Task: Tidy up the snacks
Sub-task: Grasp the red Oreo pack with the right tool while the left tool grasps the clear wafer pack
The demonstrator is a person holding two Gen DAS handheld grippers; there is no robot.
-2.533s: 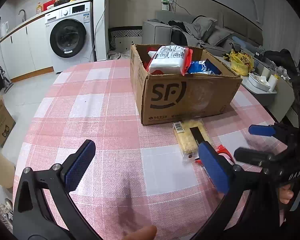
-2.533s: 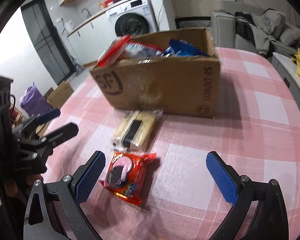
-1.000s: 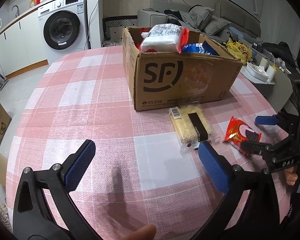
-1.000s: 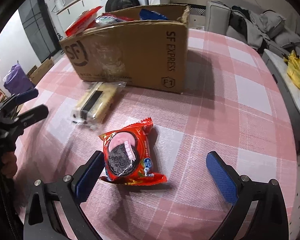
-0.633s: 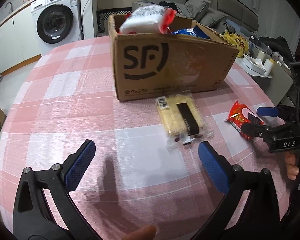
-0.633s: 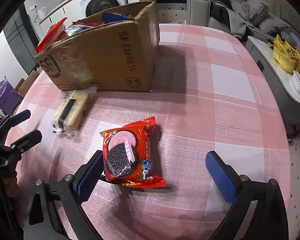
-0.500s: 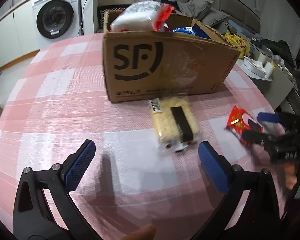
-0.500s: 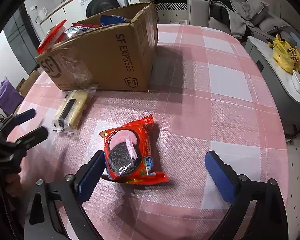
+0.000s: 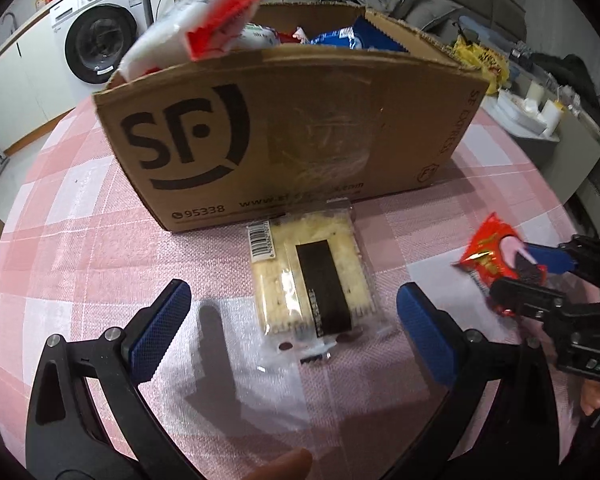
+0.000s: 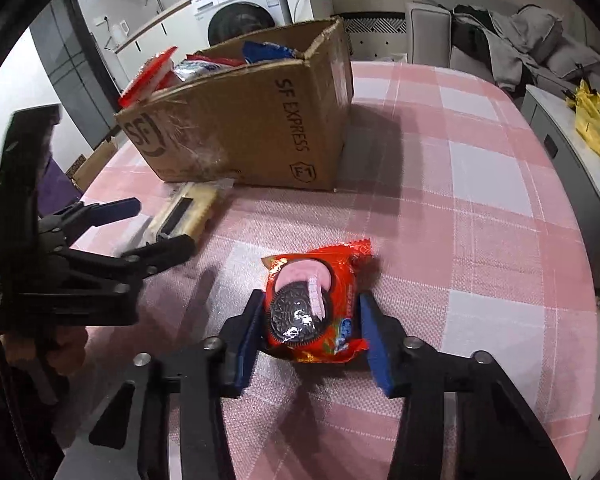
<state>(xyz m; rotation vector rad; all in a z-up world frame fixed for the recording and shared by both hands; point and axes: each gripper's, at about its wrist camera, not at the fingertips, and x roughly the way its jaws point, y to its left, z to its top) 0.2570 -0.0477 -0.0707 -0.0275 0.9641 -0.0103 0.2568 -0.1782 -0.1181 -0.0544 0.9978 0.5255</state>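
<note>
Closing on the red foil cookie packet (image 10: 314,308) near the surface's near edge, the right claw (image 10: 308,344) should squeeze gently, then lift clear toward the brown cardboard box (image 10: 256,128); the left claw (image 9: 292,332), jaws wide, straddles the clear-wrapped yellow cracker pack (image 9: 312,276).

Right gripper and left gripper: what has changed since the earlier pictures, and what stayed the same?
The right gripper was open around the red cookie packet; its jaws are now closing on the packet's sides. The left gripper moved closer to the clear-wrapped yellow snack, jaws wide and holding nothing. The cardboard box and yellow snack stayed in place.
</note>
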